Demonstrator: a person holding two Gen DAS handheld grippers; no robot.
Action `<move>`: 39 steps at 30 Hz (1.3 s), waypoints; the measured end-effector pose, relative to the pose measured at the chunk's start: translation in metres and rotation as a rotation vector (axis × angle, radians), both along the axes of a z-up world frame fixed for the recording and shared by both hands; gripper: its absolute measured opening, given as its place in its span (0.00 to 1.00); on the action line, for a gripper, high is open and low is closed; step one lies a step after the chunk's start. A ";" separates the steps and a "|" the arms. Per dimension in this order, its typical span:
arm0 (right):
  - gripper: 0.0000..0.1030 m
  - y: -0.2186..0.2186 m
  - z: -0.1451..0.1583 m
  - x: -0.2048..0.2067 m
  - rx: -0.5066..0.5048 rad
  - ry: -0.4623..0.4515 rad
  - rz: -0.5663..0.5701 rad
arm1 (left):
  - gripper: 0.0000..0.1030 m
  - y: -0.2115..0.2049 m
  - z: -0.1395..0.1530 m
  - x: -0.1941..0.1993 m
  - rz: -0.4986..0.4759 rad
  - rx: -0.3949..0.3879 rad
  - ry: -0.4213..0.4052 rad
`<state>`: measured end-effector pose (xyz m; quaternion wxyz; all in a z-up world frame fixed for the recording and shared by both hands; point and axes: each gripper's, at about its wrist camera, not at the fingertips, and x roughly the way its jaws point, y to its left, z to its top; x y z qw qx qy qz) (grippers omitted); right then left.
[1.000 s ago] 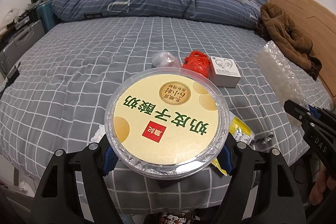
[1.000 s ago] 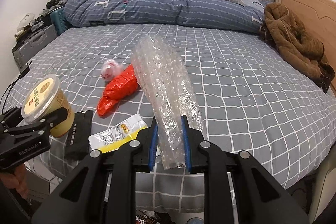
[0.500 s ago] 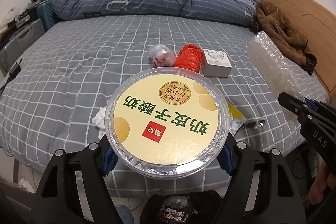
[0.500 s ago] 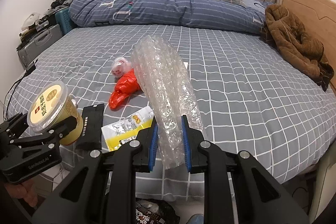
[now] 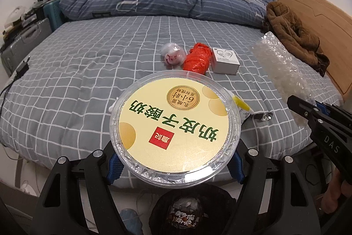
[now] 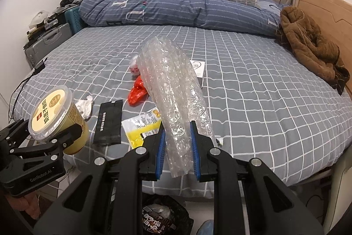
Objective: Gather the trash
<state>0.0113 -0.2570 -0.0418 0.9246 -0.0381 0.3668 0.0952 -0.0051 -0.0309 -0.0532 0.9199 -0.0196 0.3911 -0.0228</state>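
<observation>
The left tool (image 5: 175, 165) grips a yellow yogurt cup (image 5: 175, 127) by the bed's (image 5: 88, 72) near edge; the right tool (image 6: 177, 148) clamps a bubble-wrap roll (image 6: 173, 89) over it.

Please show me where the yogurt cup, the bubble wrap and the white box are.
yogurt cup (image 5: 173, 122): left wrist view, middle of its lid.
bubble wrap (image 6: 173, 89): right wrist view, middle of the roll.
white box (image 5: 224, 61): left wrist view, its top face.
</observation>
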 end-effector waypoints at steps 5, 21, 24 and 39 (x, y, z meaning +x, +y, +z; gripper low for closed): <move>0.19 0.001 -0.003 -0.013 0.003 0.009 0.002 | 0.71 0.001 -0.002 -0.015 0.004 -0.005 0.006; 0.19 -0.004 -0.008 -0.057 0.022 0.028 0.012 | 0.71 -0.003 -0.011 -0.064 0.005 0.001 0.020; 0.19 -0.002 -0.013 -0.066 0.022 0.037 0.020 | 0.71 -0.005 -0.016 -0.069 0.001 0.003 0.032; 0.19 0.009 -0.032 -0.106 0.020 0.088 0.059 | 0.71 -0.001 -0.033 -0.101 0.011 0.019 0.071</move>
